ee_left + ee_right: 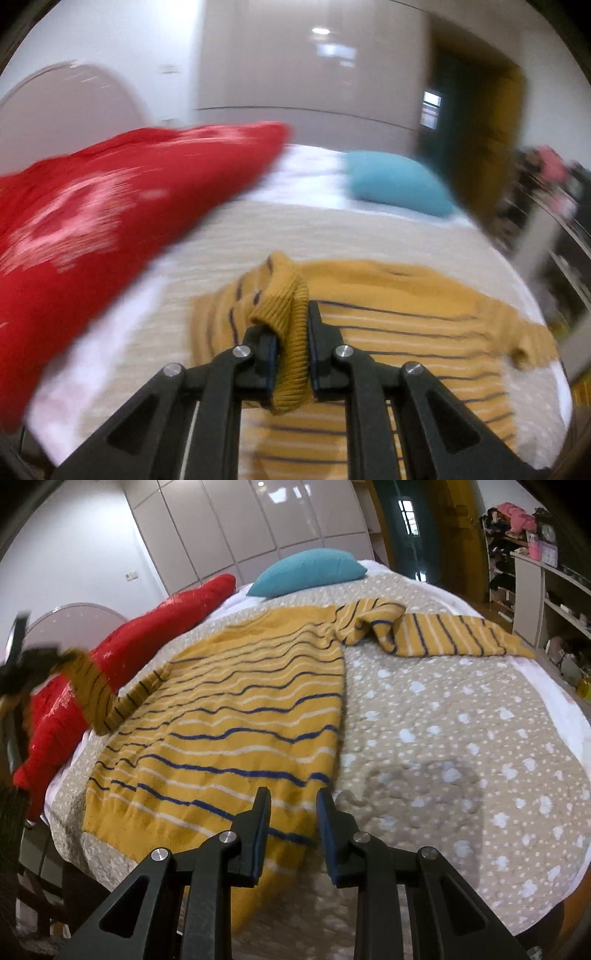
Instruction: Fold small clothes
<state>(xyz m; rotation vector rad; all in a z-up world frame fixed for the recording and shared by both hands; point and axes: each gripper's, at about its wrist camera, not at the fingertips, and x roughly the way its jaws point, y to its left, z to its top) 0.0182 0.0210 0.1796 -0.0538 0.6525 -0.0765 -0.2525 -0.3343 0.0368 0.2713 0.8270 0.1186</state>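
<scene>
Left tool [291,354] pinches the cuff [291,332] of the sweater [229,716] lying on the bed [461,738] — a thin bite that could slip. Right tool [293,830] hovers part-open, empty, over the hem — so the body may drag.

The bed [461,738] wears a beige quilt [424,686] dotted with white, over a white sheet showing at the edges. Spread flat on the quilt, just ahead of the right gripper [291,830] and reaching away from it, lies a yellow striped sweater [236,701]. Further off, a teal pillow [306,572] sits at the far end. A red cushion [122,653] lies along the bed's edge, far to the gripper's left.
</scene>
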